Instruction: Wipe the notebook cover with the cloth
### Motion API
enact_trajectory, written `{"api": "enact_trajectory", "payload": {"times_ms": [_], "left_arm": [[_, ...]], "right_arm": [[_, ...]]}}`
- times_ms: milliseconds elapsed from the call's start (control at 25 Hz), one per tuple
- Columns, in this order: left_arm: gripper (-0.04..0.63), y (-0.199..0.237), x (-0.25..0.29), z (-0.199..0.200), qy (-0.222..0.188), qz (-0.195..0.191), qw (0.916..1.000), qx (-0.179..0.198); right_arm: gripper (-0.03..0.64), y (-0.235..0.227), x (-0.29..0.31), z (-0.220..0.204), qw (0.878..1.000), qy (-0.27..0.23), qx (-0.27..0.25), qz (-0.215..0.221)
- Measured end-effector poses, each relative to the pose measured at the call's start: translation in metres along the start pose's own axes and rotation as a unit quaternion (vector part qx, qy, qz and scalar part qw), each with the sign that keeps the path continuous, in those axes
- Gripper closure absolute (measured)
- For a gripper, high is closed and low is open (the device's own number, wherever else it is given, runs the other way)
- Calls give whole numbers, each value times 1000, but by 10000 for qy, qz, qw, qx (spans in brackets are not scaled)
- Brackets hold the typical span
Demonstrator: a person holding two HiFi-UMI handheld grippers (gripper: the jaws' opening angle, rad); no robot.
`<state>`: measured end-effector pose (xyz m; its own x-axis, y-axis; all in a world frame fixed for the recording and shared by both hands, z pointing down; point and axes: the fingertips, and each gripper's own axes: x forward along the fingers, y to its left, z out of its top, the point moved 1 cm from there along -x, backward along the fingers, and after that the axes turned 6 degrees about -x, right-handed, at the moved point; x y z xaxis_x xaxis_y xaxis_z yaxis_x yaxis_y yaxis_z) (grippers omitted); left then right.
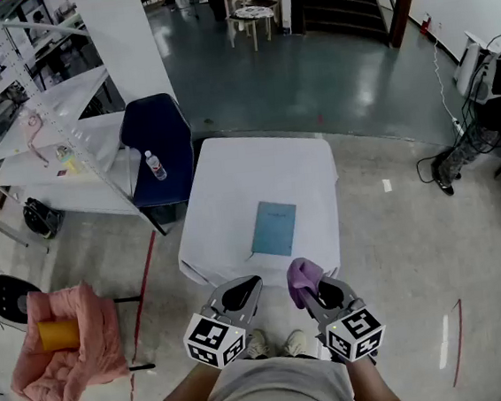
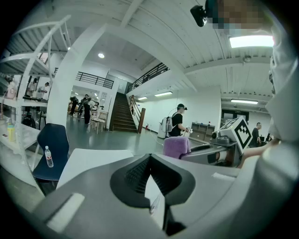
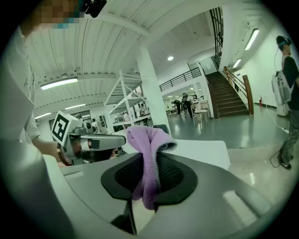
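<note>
Your right gripper (image 3: 150, 158) pinches the purple cloth (image 3: 145, 140) between its jaws. The fabric bunches above them and trails below. Your left gripper (image 2: 148, 158) has its jaws pressed together at the tips, with nothing between them. Both hang side by side near the front edge of the white table (image 1: 247, 164).

The blue notebook (image 1: 275, 228) lies flat on the table's near half, right of centre and clear of every edge. There is bare tabletop beyond it and to its left, and open floor runs along the table's right side.

A blue chair (image 1: 158, 129) stands just beside the far left corner, with a water bottle (image 1: 155, 165) on its seat. On the floor to your left, a pink fabric heap (image 1: 85, 359) cradles a yellow roll (image 1: 58, 335).
</note>
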<state>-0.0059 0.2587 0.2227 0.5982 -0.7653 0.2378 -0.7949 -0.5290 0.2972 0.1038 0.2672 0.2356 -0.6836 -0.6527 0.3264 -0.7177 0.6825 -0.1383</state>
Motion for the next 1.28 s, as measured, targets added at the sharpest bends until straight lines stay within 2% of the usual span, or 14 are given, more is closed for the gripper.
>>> {"api": "enact_trajectory", "payload": {"times_ms": [400,720,1280], "left_arm": [[595,4,-7,5,-48,-64,10000,-25],[595,16,-11,7,-28,-153,9999,-48],[595,51,-31,6,20,-350,9994,-23]], "right_arm": [[523,8,3,3,10000,18,-35,-45],[518,18,15,8,9999,-38,125,-6],[518,38,39,10,9994,1,107,-337]]}}
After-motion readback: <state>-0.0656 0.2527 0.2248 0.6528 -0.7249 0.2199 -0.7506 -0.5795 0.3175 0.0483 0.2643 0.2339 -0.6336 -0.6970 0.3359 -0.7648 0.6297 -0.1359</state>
